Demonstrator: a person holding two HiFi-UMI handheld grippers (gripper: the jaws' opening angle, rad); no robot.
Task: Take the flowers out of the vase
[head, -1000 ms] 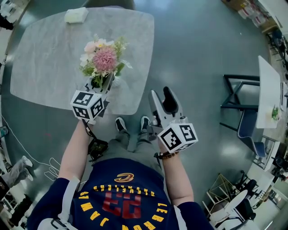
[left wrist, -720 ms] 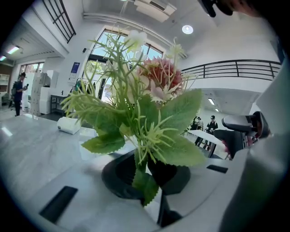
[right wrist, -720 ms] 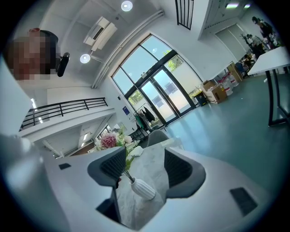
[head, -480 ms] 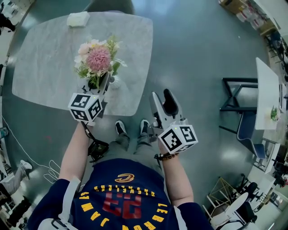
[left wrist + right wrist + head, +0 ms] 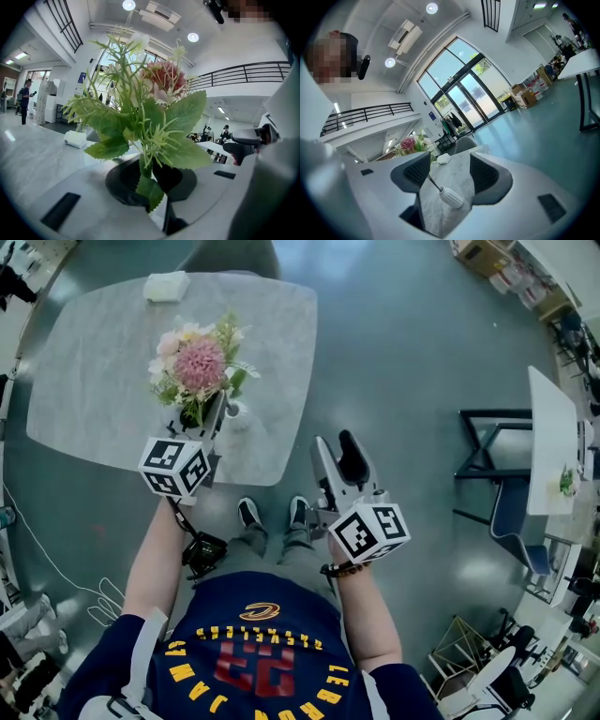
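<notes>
The left gripper [image 5: 212, 418] pinches the stems beneath the flowers [image 5: 199, 364], which slant up and left from the vase [image 5: 234, 412] just beside it on the surface [image 5: 94, 381]. One thin stem sits in the vase's neck. The right gripper [image 5: 336, 457], spread and empty, hangs farther off.

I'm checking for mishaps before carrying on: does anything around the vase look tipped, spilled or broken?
Nothing stands out. The white vase stands on the table, unspilled; the left gripper grips the flowers, one thin stem reaching down into the vase.
</notes>
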